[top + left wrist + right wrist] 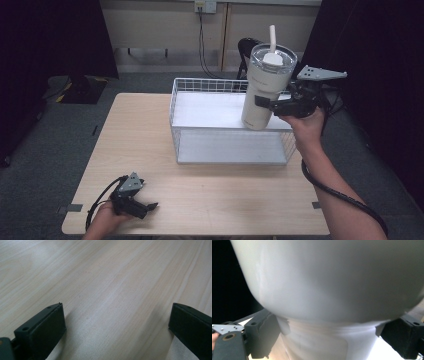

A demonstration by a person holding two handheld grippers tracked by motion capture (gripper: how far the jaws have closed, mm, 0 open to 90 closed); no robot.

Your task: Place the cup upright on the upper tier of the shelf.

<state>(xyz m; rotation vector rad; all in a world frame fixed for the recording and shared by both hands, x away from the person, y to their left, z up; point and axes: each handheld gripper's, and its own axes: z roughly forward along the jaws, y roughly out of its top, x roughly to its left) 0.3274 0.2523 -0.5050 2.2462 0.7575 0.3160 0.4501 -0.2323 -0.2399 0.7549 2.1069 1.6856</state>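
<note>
My right gripper [267,104] is shut on a cream tumbler [261,92] with a clear lid and a white straw. It holds the tumbler slightly tilted in the air above the right part of a white wire basket [172,117]. In the right gripper view the tumbler [332,290] looms close, its narrower base pinched between the two black jaws of the right gripper [329,340]. My left gripper [148,209] rests low on the wooden table [225,200] at the front left, open with nothing in it. The left gripper view has that gripper [117,322] with its jaws wide apart over bare wood [100,277].
The basket stands at the back right of the table, with a flat white floor [230,147]. A black stand [245,47] rises behind it. Dark curtains hang at both sides and a cable [202,45] runs down the far wall.
</note>
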